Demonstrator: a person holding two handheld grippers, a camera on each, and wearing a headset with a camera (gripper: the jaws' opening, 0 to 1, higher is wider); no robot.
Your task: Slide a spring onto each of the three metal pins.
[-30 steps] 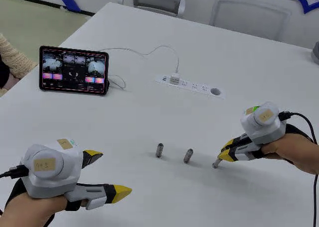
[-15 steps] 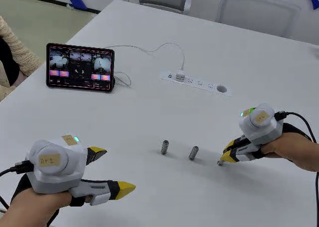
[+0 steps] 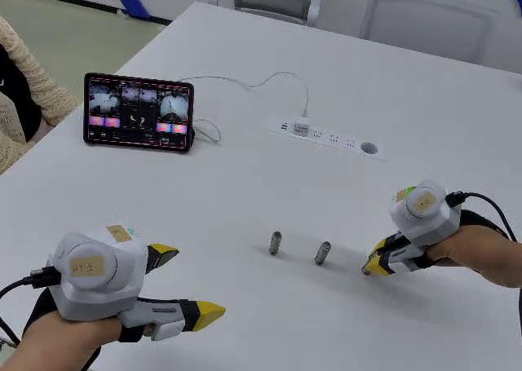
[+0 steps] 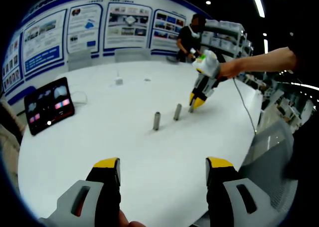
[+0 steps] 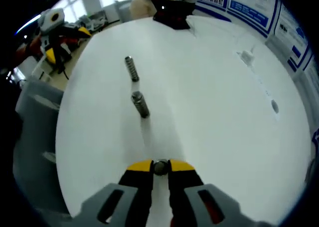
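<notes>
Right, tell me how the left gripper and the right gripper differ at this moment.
The left gripper has its jaws wide apart and holds nothing; the right gripper is shut on a small metal pin. The left gripper sits far from the two standing pins; the right gripper is close beside them, tips down at the table. Both have yellow tips.

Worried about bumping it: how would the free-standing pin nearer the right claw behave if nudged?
The pin stands tall on a narrow base, so it would likely tip. Being round, it would probably roll on the smooth table afterwards.
</notes>
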